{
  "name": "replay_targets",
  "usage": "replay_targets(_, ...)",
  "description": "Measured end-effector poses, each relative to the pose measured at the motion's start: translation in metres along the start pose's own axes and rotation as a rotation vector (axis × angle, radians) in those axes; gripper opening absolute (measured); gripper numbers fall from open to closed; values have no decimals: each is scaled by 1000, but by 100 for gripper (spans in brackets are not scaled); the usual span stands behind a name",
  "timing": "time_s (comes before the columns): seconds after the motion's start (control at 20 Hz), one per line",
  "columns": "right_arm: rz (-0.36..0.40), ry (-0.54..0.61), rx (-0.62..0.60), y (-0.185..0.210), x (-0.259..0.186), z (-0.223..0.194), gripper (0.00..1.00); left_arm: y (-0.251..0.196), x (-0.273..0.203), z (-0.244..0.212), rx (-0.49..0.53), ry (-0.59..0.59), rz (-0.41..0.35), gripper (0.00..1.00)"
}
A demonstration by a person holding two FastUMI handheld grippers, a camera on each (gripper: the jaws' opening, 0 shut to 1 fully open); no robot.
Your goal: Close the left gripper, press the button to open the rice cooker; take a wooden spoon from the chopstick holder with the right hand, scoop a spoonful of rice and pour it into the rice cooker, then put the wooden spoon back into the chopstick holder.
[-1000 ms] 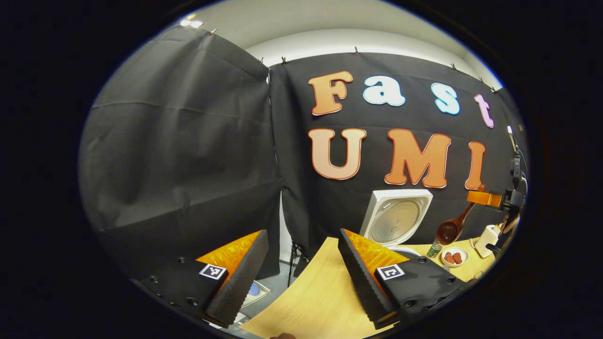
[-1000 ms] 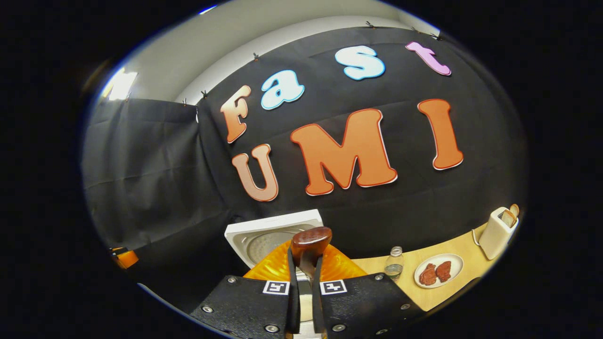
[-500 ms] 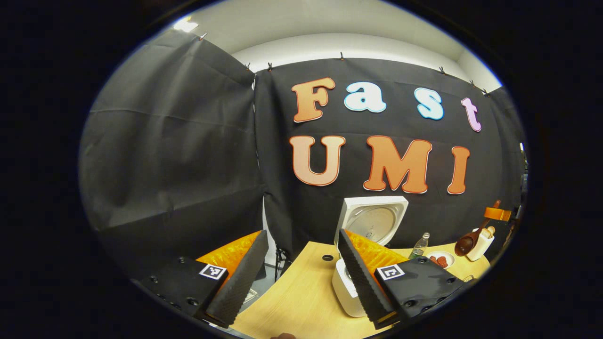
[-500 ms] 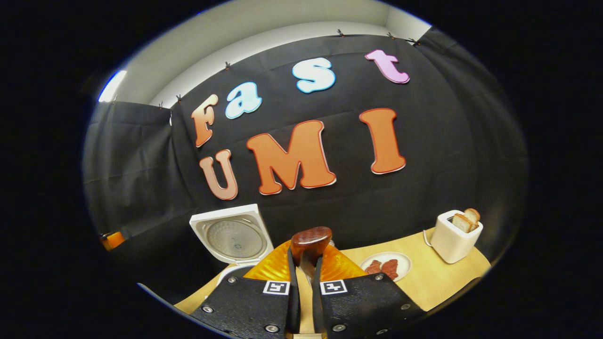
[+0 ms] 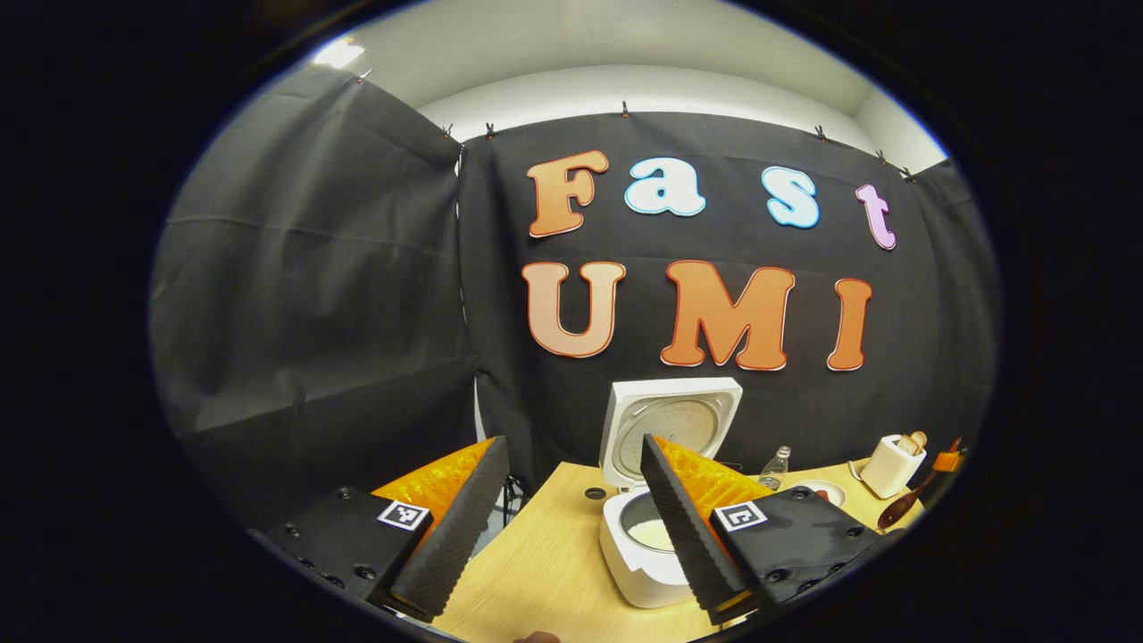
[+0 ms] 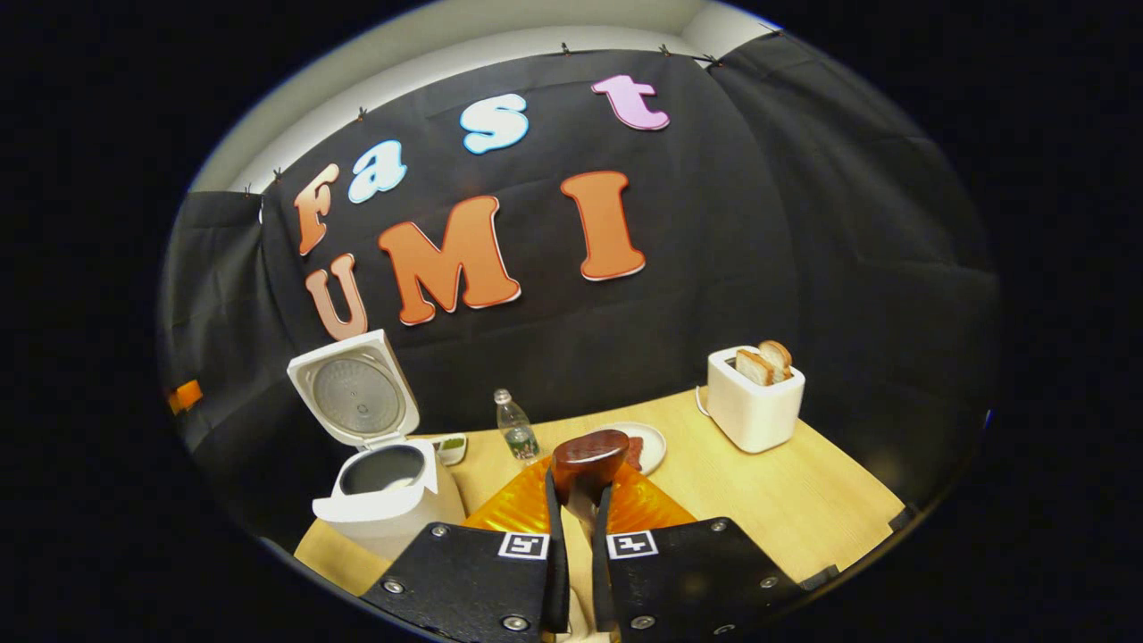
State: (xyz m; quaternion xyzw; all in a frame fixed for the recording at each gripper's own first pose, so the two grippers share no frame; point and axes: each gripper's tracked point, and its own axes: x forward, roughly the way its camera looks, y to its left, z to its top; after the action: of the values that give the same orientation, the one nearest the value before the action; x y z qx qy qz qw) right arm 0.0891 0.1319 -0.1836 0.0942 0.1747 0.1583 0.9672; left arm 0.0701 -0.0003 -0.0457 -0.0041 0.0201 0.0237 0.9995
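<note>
- Right gripper (image 6: 571, 536): fingers pinch the wooden spoon (image 6: 588, 464), bowl projecting forward above the tabletop (image 6: 804, 500).
- Rice cooker (image 6: 384, 491): lid raised, near the tabletop's left edge.
- Left gripper (image 5: 571, 518): fingers spread wide, level, before the cooker.

No readable text on any object.
Square black-and-white coded markers (image 5: 404, 514) sat on both tools' fingers; the bottle (image 6: 517, 431) label was too small to read; rice cooker (image 6: 386, 500) and toaster (image 6: 753, 397) were plain.
</note>
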Motion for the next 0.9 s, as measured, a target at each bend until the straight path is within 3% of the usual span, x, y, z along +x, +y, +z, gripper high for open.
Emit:
replay_targets(0.25,-64,60,12,-34,2,-52,10,-17,3,-3,19,10,-18,100)
replay_targets(0.55,-42,154,110,-41,25,-107,11,-28,7,-12,25,35,-4,100)
replay_targets(0.9,-12,134,121,-50,28,-114,24,-45,21,-3,-5,19,-9,100)
